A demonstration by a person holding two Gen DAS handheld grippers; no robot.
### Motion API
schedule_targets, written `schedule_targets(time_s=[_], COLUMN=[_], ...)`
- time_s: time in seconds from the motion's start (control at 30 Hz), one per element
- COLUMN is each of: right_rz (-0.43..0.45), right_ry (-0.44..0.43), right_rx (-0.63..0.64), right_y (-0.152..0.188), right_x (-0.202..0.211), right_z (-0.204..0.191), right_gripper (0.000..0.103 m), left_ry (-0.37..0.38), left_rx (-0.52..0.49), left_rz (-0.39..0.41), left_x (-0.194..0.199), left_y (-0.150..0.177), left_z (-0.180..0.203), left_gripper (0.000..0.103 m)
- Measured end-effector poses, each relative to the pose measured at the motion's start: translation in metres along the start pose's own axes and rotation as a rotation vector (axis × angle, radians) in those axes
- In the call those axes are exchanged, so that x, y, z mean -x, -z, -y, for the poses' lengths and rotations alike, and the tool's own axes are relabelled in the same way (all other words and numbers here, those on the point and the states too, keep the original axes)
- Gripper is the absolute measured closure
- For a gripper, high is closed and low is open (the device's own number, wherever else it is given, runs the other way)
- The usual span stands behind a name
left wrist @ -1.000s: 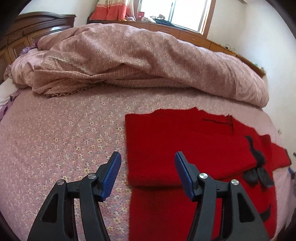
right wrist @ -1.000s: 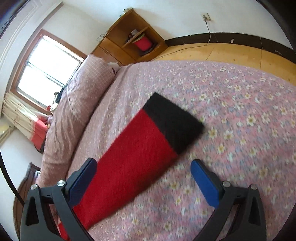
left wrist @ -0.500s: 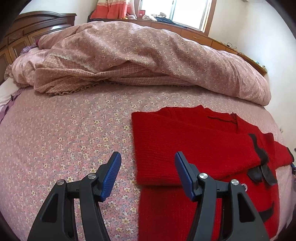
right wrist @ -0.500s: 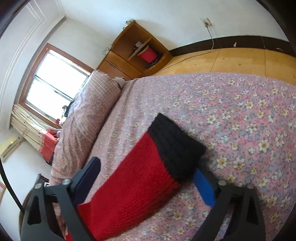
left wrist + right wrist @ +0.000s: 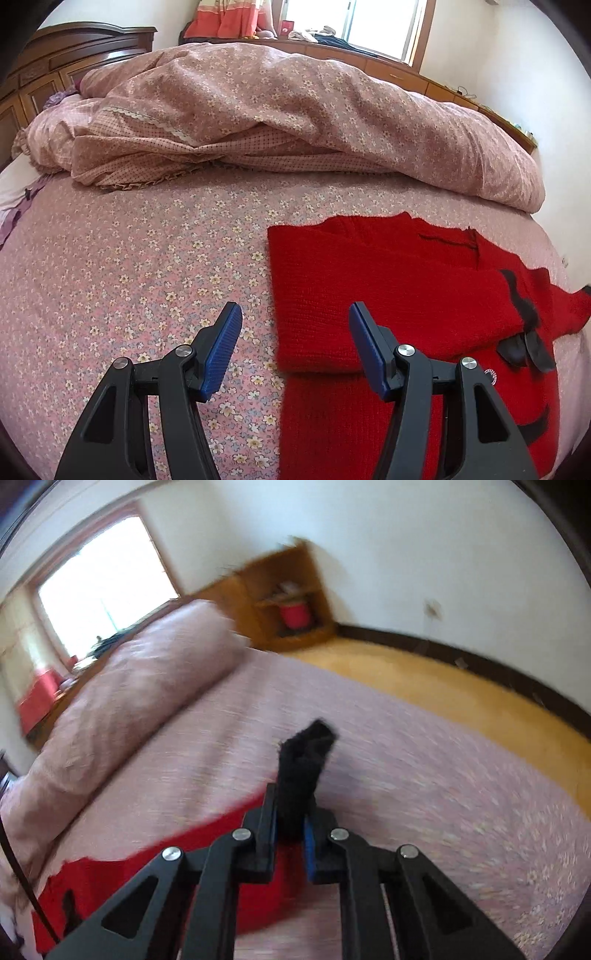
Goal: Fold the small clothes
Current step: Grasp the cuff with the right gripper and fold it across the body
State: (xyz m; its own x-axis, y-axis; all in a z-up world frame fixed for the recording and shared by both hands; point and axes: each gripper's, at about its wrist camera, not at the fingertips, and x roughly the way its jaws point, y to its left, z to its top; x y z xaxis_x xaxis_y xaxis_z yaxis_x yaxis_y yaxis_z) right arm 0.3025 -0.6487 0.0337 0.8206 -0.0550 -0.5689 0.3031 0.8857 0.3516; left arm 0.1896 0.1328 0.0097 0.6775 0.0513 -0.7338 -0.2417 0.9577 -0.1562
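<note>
Floral pink bedsheet [image 5: 147,266] spreads under your left gripper [image 5: 295,343], whose jaws stand apart with nothing between them, over the edge of the red knit sweater [image 5: 388,288]. It lies flat on the bed, one sleeve folded across. Your right gripper [image 5: 290,830] has just been closing; its jaws now pinch the sweater's black cuff [image 5: 304,760].

right claw [image 5: 290,834] just closed on black cuff [image 5: 304,764], lifting it
</note>
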Motion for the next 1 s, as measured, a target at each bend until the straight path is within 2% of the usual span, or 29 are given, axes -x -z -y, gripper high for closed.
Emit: schedule_targets(time_s=[0.13,0.27,0.43,0.57,0.63,0.77,0.87,1.0], right_rz=[0.056,0.096,0.107,0.066,0.011,-0.103,-0.157,-0.169], right_ry=[-0.142,-0.307,-0.505,-0.588,-0.597,-0.559,-0.576,-0.599], right_rx=[0.119,0.240,0.360,0.395,0.430,0.487,0.493,0.545], right_y=[-0.008,0.007,0.059,0.131,0.172,0.222,0.241,0.269], right_x=[0.031,0.069,0.103,0.099,0.092,0.063,0.050,0.044], right_z=[-0.091,-0.203,-0.345,-0.436,-0.461,-0.491,-0.488,-0.502], right_gripper=[0.092,0.092,0.092,0.092,0.092,0.092,0.092,0.092], left_ry=[0.010,0.003,0.024,0.015,0.013,0.019,0.031,0.037], left_rx=[0.008,-0.002,0.016,0.019,0.016,0.013,0.034,0.057], left_rz=[0.011,0.034,0.043,0.040,0.017,-0.002,-0.004,-0.002], left_x=[0.004,0.011,0.018,0.016,0.011,0.007,0.008,0.010], left_y=[-0.005,-0.008,-0.013,-0.013,-0.011,-0.010,-0.012,-0.014], left_z=[-0.001,-0.003,-0.013,-0.025,-0.032,-0.042,-0.050,-0.056], left_gripper=[0.049,0.049,0.049,0.049,0.049,0.049,0.049,0.049])
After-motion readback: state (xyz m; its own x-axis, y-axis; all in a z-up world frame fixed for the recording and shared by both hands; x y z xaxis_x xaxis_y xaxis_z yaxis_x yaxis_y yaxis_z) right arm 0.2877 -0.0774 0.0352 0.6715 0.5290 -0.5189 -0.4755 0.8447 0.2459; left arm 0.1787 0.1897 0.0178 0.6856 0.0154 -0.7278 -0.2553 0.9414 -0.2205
